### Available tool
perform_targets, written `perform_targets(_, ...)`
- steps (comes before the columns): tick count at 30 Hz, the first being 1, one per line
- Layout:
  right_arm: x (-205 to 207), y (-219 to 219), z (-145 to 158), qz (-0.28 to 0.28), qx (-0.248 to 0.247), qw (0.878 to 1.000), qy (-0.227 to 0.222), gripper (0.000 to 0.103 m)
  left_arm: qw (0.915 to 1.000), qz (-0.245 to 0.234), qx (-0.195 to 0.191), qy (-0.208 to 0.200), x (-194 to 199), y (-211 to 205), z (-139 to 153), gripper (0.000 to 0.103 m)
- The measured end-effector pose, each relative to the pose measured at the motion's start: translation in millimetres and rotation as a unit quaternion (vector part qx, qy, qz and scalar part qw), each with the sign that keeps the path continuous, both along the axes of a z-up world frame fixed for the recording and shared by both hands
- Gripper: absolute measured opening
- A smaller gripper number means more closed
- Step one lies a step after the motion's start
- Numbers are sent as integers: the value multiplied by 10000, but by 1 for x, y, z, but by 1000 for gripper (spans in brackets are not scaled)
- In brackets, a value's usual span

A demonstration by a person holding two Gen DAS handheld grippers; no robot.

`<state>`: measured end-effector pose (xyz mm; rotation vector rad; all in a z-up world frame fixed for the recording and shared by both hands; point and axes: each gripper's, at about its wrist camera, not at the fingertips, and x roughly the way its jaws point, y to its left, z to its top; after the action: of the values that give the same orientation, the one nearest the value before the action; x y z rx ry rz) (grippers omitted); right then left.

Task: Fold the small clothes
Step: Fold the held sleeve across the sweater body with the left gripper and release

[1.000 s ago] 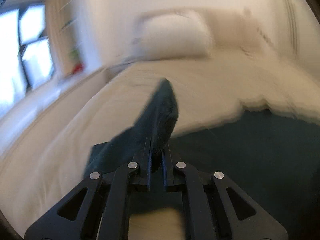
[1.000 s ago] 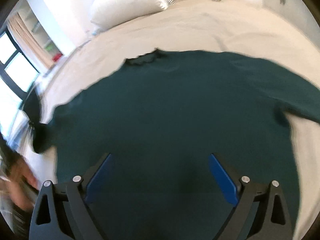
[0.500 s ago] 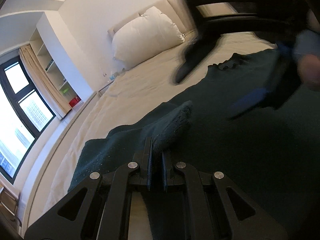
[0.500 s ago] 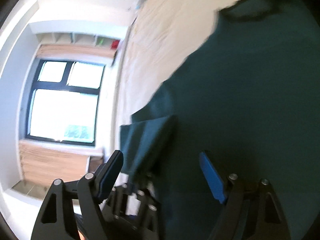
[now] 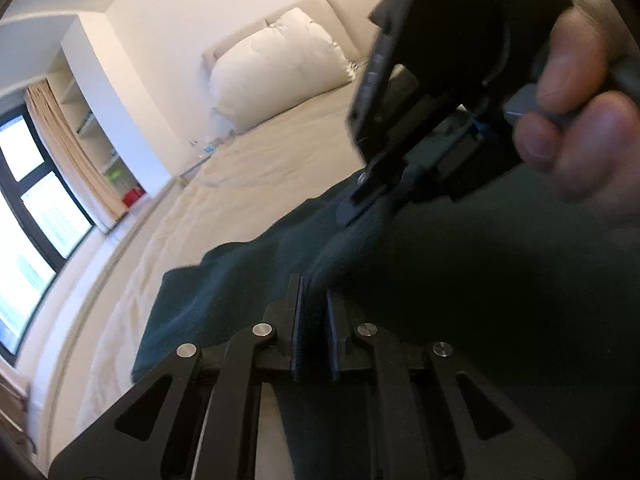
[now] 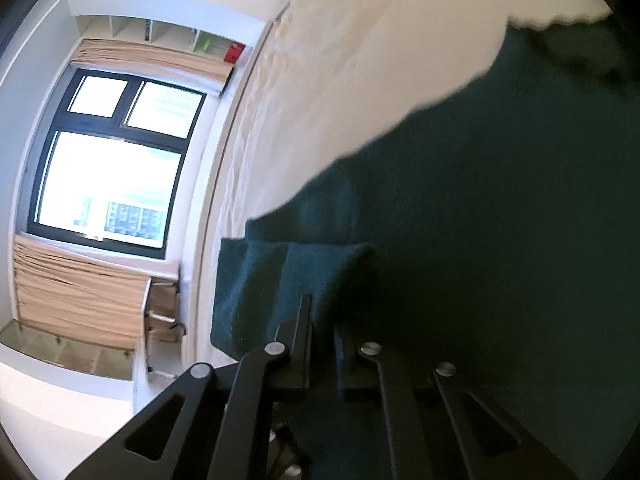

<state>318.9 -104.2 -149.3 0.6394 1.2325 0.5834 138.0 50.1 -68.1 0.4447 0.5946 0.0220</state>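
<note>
A dark green sweater (image 5: 500, 280) lies spread on a cream bed (image 5: 256, 168). My left gripper (image 5: 314, 300) is shut on a fold of the sweater's left side, near its sleeve. In the left wrist view the right gripper (image 5: 380, 196) comes in from the upper right, held by a hand, its tips down on the same fold just ahead. In the right wrist view the right gripper (image 6: 322, 320) is shut on a folded edge of the sweater (image 6: 480, 208), near the bed's side.
A white pillow (image 5: 280, 68) rests against the headboard at the far end. A window (image 6: 116, 168) with beige curtains, wall shelves (image 6: 168, 36) and a wooden drawer unit (image 6: 160, 316) stand beyond the bed's left edge.
The right gripper has swung over to the sweater's left side and closed on the fold beside the left gripper. The left gripper lowered its held fold toward the sweater.
</note>
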Motion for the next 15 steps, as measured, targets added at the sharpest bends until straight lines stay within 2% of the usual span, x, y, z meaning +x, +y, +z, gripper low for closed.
perform_targets(2,-1,-22,4,-185,-143,9997,-91,8,9996,-58,-290,-24,-14,6,11,10)
perform_targets(5,-8,-67,9,-552,-337,9978,-119,8,9933,-16,-1152,65,-26,34,29,10)
perform_targets(7,-8,-92,6,-849,-500,9951,-98,8,9843,324,-1735,96,-24,64,39,10)
perform_targets(10,-13,-130,9,-1160,-660,9910,-63,8,9690,808,-2323,218,-12,105,45,10)
perform_targets(15,-26,-180,14,-1535,-892,9841,-55,8,9506,1219,-2850,186,5,149,58,10)
